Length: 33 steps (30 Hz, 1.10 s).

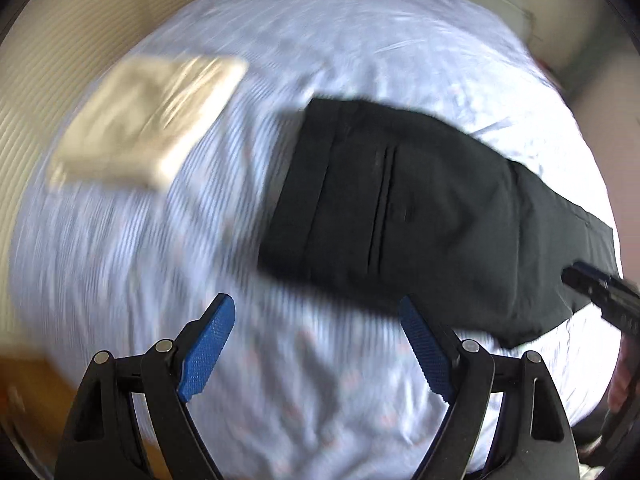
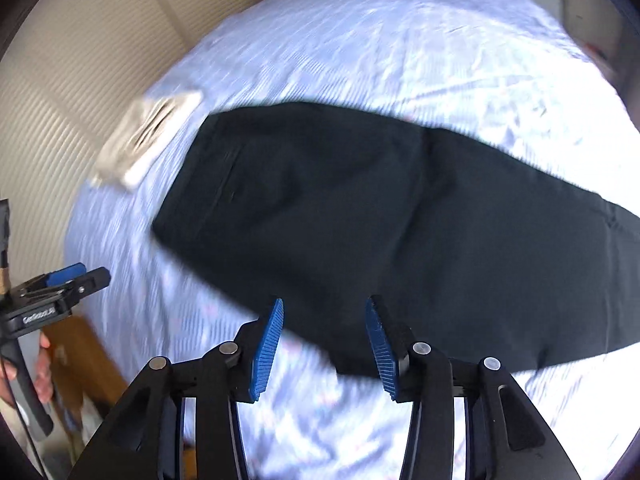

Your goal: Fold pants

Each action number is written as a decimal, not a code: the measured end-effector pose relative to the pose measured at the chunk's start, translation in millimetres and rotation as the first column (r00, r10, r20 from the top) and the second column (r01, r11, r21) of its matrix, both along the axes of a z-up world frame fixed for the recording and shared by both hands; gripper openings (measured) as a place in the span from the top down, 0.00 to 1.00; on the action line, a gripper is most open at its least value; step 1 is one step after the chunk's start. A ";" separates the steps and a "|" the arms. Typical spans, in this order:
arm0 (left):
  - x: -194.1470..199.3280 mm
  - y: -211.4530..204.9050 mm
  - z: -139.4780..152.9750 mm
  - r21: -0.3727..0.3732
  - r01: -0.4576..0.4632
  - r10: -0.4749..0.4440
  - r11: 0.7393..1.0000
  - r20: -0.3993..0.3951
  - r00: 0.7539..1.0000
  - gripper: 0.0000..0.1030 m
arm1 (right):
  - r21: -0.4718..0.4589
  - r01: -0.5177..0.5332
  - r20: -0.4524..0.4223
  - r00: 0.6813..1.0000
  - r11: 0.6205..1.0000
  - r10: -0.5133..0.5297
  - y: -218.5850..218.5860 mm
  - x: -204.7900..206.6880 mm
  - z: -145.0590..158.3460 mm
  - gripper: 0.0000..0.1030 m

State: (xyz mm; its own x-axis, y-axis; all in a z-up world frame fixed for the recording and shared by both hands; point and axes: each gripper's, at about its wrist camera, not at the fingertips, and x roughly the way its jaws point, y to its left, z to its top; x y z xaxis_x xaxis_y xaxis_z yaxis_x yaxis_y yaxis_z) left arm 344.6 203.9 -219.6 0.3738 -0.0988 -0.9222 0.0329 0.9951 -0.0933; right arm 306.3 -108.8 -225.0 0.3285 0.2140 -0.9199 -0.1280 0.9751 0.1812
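Observation:
Black pants (image 1: 404, 208) lie flat on a pale blue striped bed sheet (image 1: 168, 240), waistband toward the left, legs running off to the right. My left gripper (image 1: 318, 312) hovers open above the sheet, near the pants' front edge, nothing between its blue pads. In the right wrist view the pants (image 2: 400, 216) fill the middle; my right gripper (image 2: 325, 314) is open above their near edge, with no cloth pinched. The right gripper's dark tip (image 1: 600, 292) shows at the far right of the left wrist view. The left gripper (image 2: 76, 276) and a hand appear at the left edge.
A folded cream cloth (image 1: 148, 120) lies on the sheet beyond the waistband, also seen as a cream cloth (image 2: 148, 140) at upper left. A ribbed beige wall (image 2: 60, 80) borders the bed on the left. Wooden floor (image 2: 80, 356) shows below the bed's near-left corner.

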 end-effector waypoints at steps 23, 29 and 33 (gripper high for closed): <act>260.7 -145.9 -77.0 -0.194 0.810 -0.828 0.553 -0.234 0.509 0.36 | -0.046 0.380 -0.073 0.921 0.924 -0.383 -5.3 109.5 -24.6 0.57; 257.7 -145.7 -87.3 -0.192 0.812 -0.823 0.551 -0.288 0.490 0.75 | -0.050 0.387 -0.092 0.916 0.921 -0.390 -9.7 108.0 -30.4 0.57; 252.7 -142.6 -77.5 -0.155 0.798 -0.803 0.583 -0.258 0.537 0.84 | -0.034 0.395 -0.120 0.910 0.918 -0.396 -9.8 111.7 -37.3 0.57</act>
